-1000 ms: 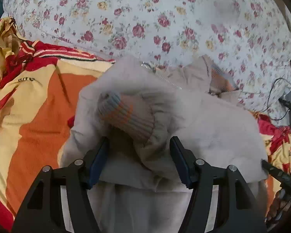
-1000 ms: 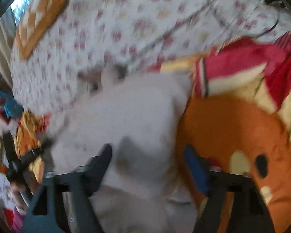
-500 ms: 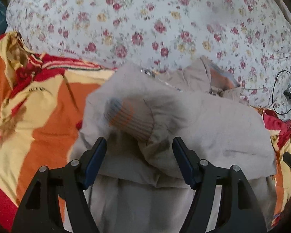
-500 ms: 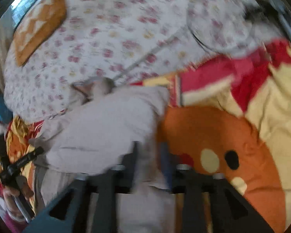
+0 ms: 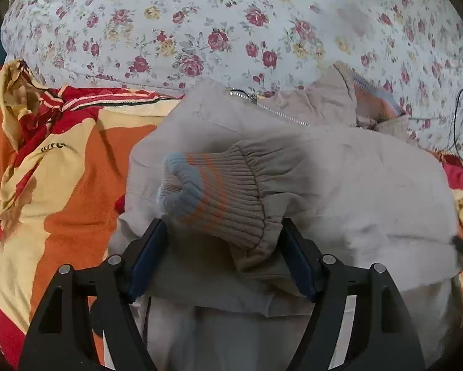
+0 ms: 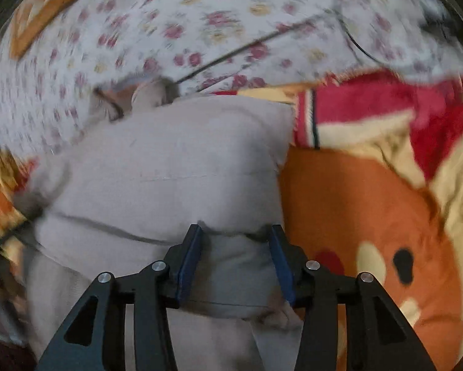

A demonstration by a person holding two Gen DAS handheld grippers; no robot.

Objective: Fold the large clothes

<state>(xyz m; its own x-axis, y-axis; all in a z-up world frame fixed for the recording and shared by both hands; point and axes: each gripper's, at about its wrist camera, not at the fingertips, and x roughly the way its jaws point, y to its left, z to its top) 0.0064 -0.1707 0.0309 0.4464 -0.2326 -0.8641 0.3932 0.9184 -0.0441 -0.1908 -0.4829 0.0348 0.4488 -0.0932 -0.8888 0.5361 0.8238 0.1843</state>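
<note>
Beige zip-up jacket [image 5: 339, 185] is laid part-folded on the orange, red and yellow fleece blanket [image 5: 70, 185], both grippers over it.

Left gripper [image 5: 222, 259]: jaws are opening, pads stand clear either side of the ribbed cuff with blue and orange stripes [image 5: 212, 191]; nothing is clamped. Cuff is seen at 12 o'clock of the pads, sleeve folded across the jacket body. Metal zipper [image 5: 268, 106] is seen at 12 o'clock, collar at 1 o'clock. Right gripper [image 6: 236, 262]: jaws are part apart, a fold of the jacket [image 6: 169, 167] edge is bracketed between the pads; whether it is pinched cannot be told. Blanket is at 3 o'clock there. White floral quilt [image 5: 231, 21] is spread at 12 o'clock beyond the jacket.
</note>
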